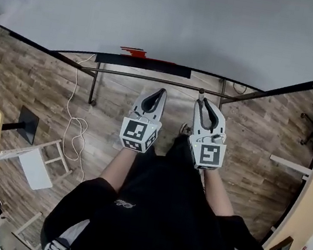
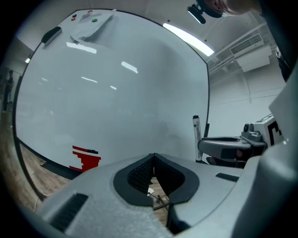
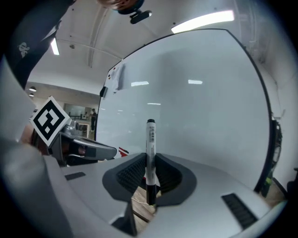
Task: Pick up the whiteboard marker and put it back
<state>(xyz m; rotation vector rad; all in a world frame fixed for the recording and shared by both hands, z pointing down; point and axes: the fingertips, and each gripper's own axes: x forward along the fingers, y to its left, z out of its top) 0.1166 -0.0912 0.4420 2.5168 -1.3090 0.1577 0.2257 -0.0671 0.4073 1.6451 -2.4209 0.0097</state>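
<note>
In the head view, my left tongs [image 1: 161, 92] and my right tongs [image 1: 202, 101] sit side by side in the middle of the frame, both pointing at the whiteboard [image 1: 179, 24] that fills the top. The whiteboard marker [image 1: 201, 91] just pokes out past the tips of my right tongs. A dark tray [image 1: 143, 64] runs along the bottom edge of the board, with a red thing [image 1: 134, 52] above its left part. I think the marker goes back on that tray. In the left gripper view, my left tongs are pressed together low in the middle with nothing in them, and the marker stands upright at the right of the frame. In the right gripper view, my right tongs pinch the marker near its lower half, just above its dark end, and it stands straight up in the middle. The marker looks light, stiff and smooth, so I think it could slip or tip. A hold close to its middle should keep it straight.
</note>
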